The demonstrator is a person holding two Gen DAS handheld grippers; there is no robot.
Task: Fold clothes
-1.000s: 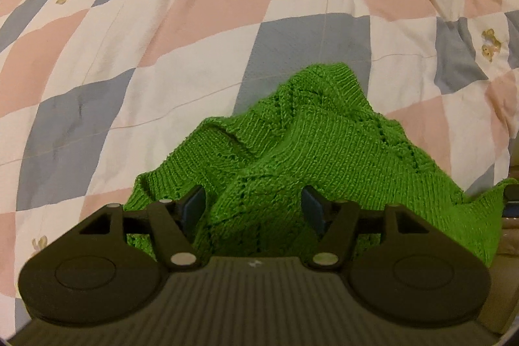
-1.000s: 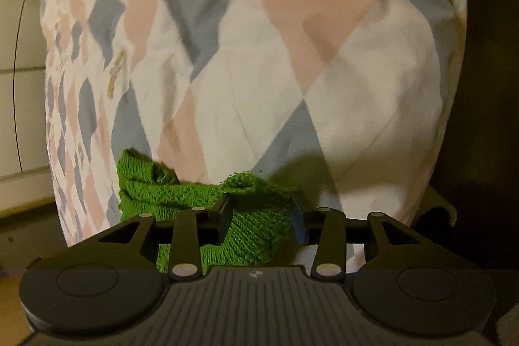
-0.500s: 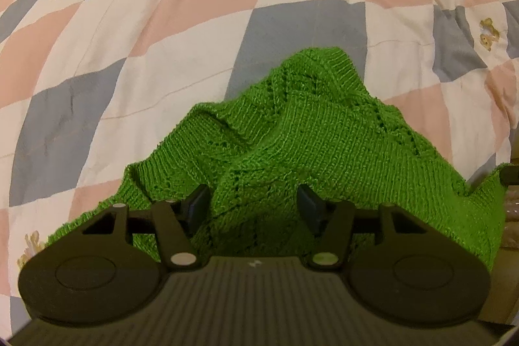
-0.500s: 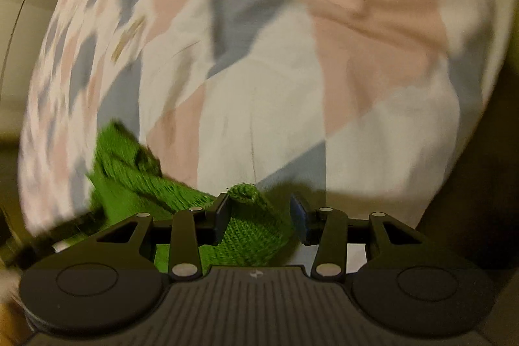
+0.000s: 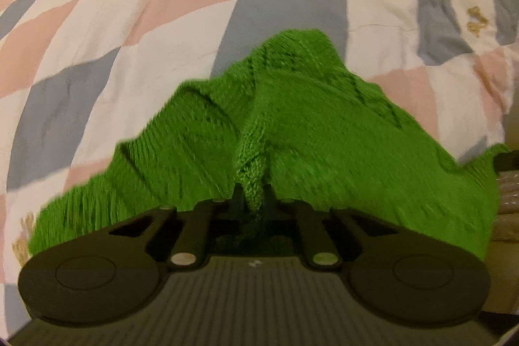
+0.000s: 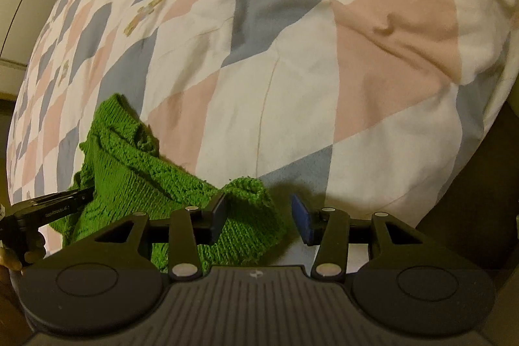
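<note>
Left gripper (image 5: 254,200) jaws pinched on a bunched fold of green knit sweater (image 5: 292,132), the rest fanning out ahead over the checked bear-print quilt (image 5: 129,21). Right gripper (image 6: 258,218) jaws wide apart; sweater hem lies between them, nearer the left blue pad (image 6: 219,216)

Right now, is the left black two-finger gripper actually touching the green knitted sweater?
Touching. In the left wrist view, the left gripper is closed on a bunched fold of the green knitted sweater.
</note>
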